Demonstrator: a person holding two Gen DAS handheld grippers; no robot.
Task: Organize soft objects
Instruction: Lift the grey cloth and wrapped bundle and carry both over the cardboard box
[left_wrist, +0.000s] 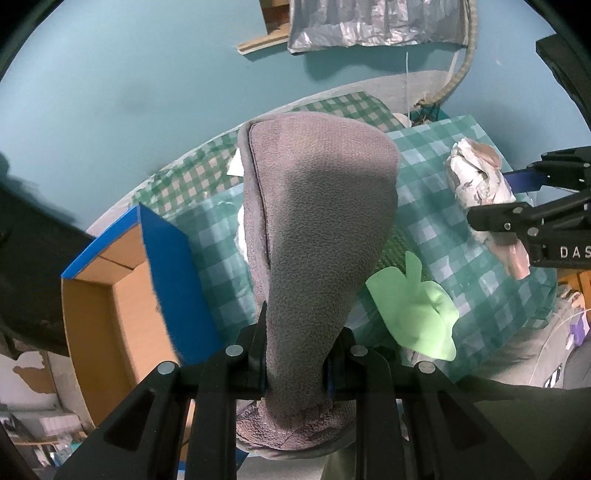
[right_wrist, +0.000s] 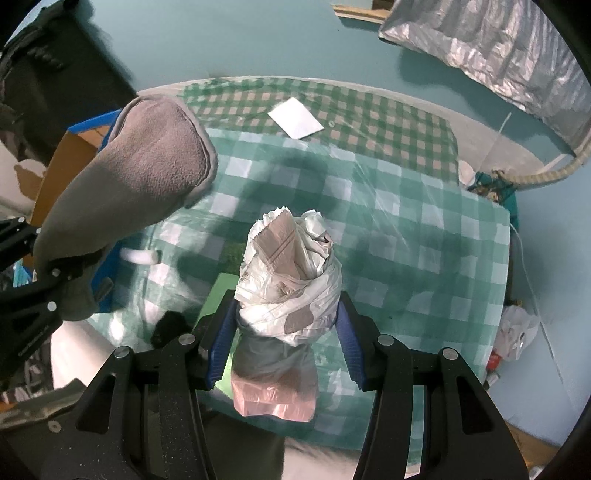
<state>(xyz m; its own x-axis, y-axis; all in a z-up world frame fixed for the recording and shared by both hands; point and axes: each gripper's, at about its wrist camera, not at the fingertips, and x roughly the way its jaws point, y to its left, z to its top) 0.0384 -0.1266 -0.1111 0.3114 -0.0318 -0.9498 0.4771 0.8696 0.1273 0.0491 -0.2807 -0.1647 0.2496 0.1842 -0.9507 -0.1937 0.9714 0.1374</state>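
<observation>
Between left gripper (left_wrist: 295, 365) jaws: grey fleece slipper (left_wrist: 317, 221), clamped near its cuff end, toe hanging beyond the jaws. Right gripper (right_wrist: 286, 328) jaws clamped on white crumpled plastic bag bundle (right_wrist: 291, 280). Below both: green checkered counter (right_wrist: 424, 236). Blue-edged cardboard box (left_wrist: 122, 295) left of left jaws.
</observation>
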